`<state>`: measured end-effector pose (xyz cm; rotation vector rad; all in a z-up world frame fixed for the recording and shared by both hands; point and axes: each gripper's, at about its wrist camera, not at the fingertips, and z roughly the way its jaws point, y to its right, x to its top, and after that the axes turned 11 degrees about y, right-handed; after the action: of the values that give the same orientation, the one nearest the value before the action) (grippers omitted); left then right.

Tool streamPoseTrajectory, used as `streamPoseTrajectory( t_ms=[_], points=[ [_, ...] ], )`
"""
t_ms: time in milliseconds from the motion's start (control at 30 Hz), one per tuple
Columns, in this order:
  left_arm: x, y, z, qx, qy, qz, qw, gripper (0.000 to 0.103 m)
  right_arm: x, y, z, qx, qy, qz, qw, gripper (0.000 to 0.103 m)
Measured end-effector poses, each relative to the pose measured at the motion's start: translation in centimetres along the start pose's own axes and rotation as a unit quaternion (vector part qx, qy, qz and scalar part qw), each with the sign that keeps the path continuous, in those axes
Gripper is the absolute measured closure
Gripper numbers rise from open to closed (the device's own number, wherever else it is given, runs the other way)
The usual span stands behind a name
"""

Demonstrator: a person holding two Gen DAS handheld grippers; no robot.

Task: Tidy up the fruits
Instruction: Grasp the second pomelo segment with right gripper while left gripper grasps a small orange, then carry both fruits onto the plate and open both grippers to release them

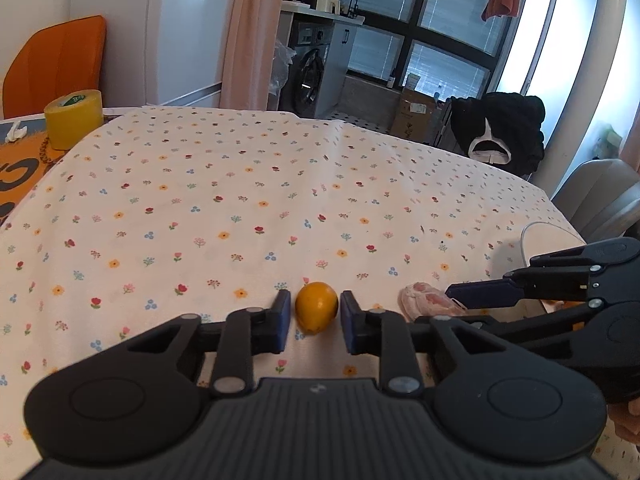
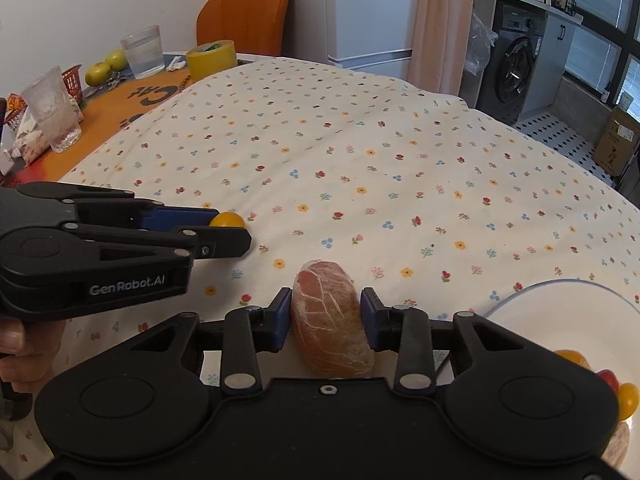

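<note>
On the floral cloth (image 1: 240, 184), the left gripper (image 1: 314, 314) straddled a small yellow fruit (image 1: 317, 307), jaws apart, untouching; the right gripper (image 2: 326, 320) pinched a peeled pomelo segment (image 2: 330, 320), bound, likely, for the plate (image 2: 560, 300) alongside

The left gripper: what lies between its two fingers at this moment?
A small orange-yellow fruit sits on the flowered cloth between the fingers of the left gripper. The left wrist view shows narrow gaps on both sides, so the pads are not touching it.

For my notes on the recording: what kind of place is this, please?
Most likely a home, a dining corner beside a laundry area: a table under a floral tablecloth, a washing machine by the window, and an orange chair at the wall.
</note>
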<state>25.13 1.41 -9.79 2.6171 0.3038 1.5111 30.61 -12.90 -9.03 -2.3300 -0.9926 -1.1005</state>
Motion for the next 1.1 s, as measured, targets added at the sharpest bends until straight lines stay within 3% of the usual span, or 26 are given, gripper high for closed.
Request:
streamPoseTrajectory(
  t_ms=[600,900,1100],
  points=[
    [-0.7,-1.5,-4.4,0.009,0.014,-0.023,0.9996,0.082,-0.8,-2.5,-0.7,0.033,0.014,0.052,0.998,0.069],
    [-1.5,-2.0,-6.1,0.014,0.017,-0.027,0.9994,0.082,-1.1,-3.3,-1.0,0.039,0.015,0.023,0.999,0.050],
    [-1.8,-2.0,-6.9,0.014,0.020,-0.029,0.9993,0.082,-1.2,-3.6,-0.6,0.048,0.023,-0.001,0.999,0.047]
  ],
)
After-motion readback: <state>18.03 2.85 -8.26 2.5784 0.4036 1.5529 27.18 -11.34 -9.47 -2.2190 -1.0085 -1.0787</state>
